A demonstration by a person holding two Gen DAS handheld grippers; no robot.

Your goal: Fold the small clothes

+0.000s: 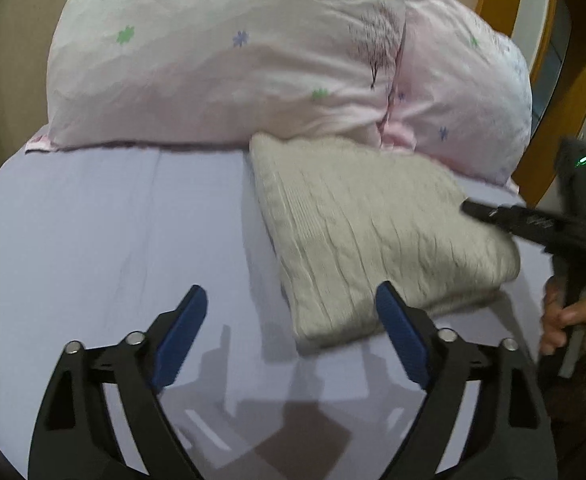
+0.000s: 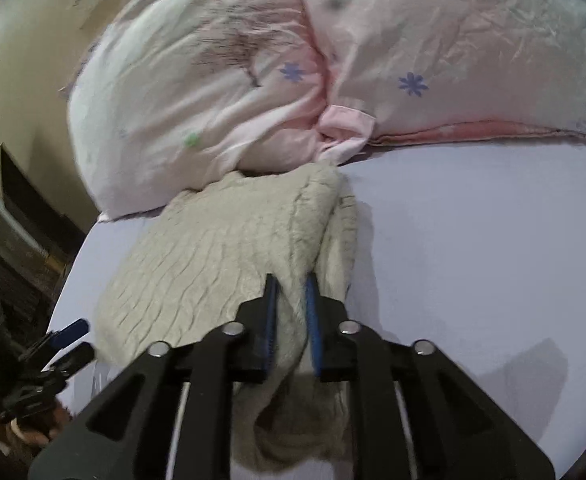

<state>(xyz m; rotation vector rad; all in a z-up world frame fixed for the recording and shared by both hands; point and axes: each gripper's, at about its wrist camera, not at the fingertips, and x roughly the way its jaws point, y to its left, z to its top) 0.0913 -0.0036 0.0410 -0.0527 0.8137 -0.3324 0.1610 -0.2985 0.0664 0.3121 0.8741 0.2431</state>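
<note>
Though its layers are stacked, the sweater (image 1: 377,236) is not yet a finished fold: one item, grey cable-knit, lying on the sheet (image 1: 113,220) with its far edge touching the pillows (image 1: 221,60). Judged status: late stage, a thick bunch at one edge still raised and needing to be laid down and smoothed. Right gripper (image 2: 291,300): clenched on that bunch, low over the sheet, pointing toward the pillows, cloth spilling between and beneath its fingers (image 2: 271,312). Left gripper (image 1: 291,328): released, jaws spread wide, nothing between them, poised over the sheet just short of the sweater's near corner, aimed toward the pillows.
</note>
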